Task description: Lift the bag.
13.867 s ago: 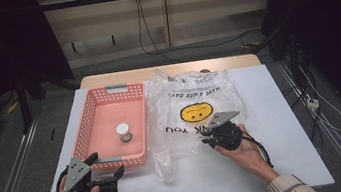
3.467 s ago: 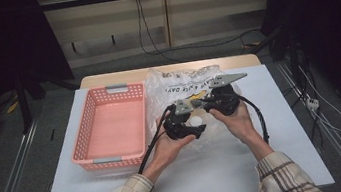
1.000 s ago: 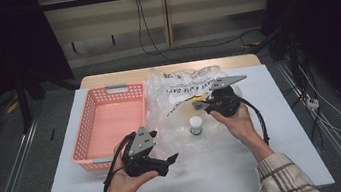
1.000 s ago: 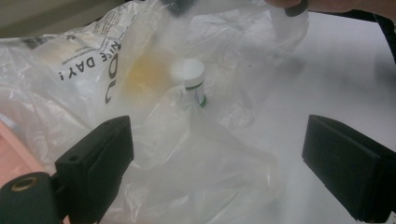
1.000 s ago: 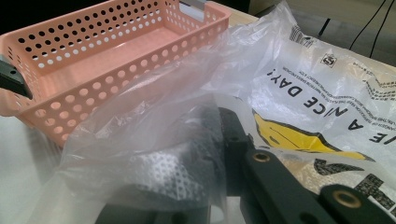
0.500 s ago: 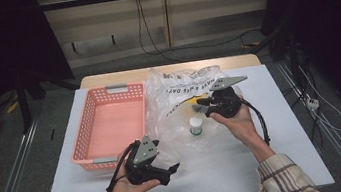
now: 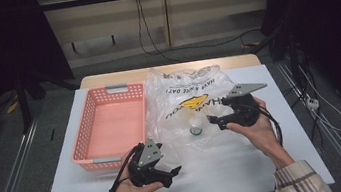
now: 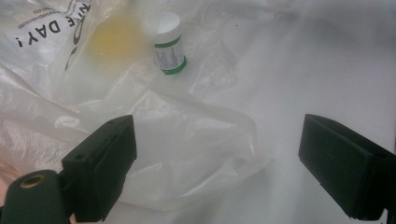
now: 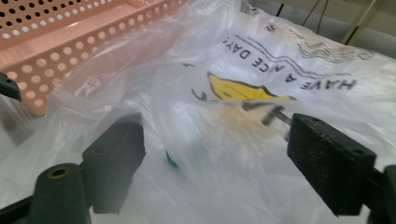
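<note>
One bottle (image 7: 196,129) in one plastic bag (image 7: 195,103), one basket (image 7: 112,127), both grippers' fingers spread.

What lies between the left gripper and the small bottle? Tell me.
Crumpled clear plastic of the bag lies between the open left gripper and the small bottle, as seen in the left gripper view.

White table (image 7: 278,161) — pink basket (image 7: 112,129), plastic bag (image 7: 189,98)

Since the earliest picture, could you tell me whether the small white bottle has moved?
Yes: the bottle has left the pink basket and now lies inside the plastic bag.
</note>
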A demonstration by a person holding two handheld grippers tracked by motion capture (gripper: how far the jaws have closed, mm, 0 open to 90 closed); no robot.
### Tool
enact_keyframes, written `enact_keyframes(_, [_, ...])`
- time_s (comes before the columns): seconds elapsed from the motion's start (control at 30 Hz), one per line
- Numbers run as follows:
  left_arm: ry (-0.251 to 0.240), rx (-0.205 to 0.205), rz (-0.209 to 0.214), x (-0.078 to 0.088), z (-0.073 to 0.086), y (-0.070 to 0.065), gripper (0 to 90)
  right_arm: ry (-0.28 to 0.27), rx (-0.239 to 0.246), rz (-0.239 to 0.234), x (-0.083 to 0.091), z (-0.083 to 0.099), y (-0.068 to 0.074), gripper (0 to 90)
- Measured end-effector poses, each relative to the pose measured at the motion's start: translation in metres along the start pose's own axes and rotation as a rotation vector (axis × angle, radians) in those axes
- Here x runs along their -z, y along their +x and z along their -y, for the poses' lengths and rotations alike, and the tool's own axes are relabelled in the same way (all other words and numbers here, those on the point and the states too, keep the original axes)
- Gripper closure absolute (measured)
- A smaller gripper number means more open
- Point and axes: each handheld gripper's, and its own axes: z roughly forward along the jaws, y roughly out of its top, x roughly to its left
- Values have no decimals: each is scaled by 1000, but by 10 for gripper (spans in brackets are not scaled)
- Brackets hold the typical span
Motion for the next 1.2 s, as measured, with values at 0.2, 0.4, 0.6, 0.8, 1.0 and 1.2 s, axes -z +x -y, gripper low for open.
enact_keyframes(0.2, [23, 3, 9, 4, 3, -4, 154, -14, -32, 36, 27, 18, -7, 147])
enact_keyframes(0.4, [53, -20, 20, 4, 9, -12, 138, -25, -59, 90, 56, 38, -11, 107])
enact_keyframes(0.6, [93, -62, 27, -6, 14, -18, 113, 17, -99, 120, 67, 68, -17, 100])
enact_keyframes(0.8, [110, -57, 40, -17, 16, -17, 163, 72, -141, 125, 60, 96, -22, 108])
enact_keyframes(1.0, [163, -77, 32, -31, 22, -16, 290, 141, -130, 92, 42, 110, -23, 170])
enact_keyframes(1.2, [188, -24, 27, -35, 24, -7, 407, 191, -112, 98, 34, 116, -26, 398])
